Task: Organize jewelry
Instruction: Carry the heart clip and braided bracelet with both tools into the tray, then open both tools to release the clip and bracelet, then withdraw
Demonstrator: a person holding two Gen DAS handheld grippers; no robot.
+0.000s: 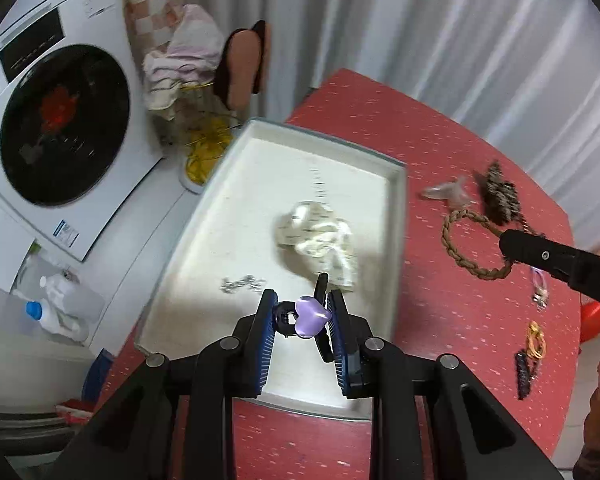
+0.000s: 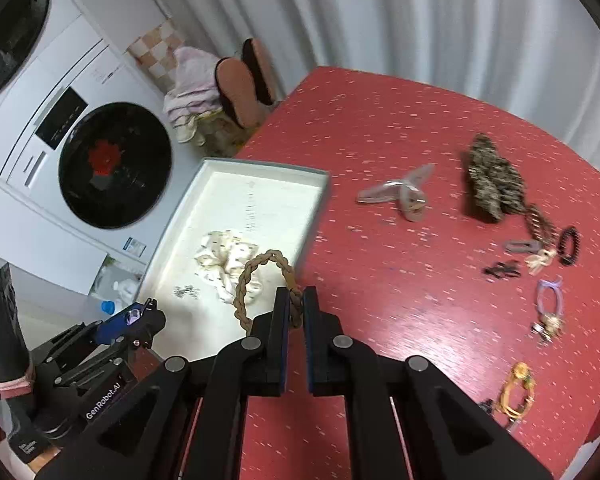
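Red table (image 2: 380,120): white tray (image 1: 398,200) holds scrunchie (image 1: 320,236), chain (image 1: 242,282); left fingers (image 1: 270,336) grasp purple clip (image 1: 310,314), right fingers (image 2: 280,320) braided band (image 2: 256,276).

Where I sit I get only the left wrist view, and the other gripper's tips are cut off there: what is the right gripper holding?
Observer: The right gripper is shut on a brown braided band. The band's loop sticks out past the fingertips.
Operator: Is anything lying on the table behind that gripper, where I can't see?
Observer: Yes, a black coiled hair tie lies on the red table, towards its right edge in the right wrist view.
Operator: Anything near it?
Observer: A grey clip lies flat, a little to the left of the hair tie in that view.
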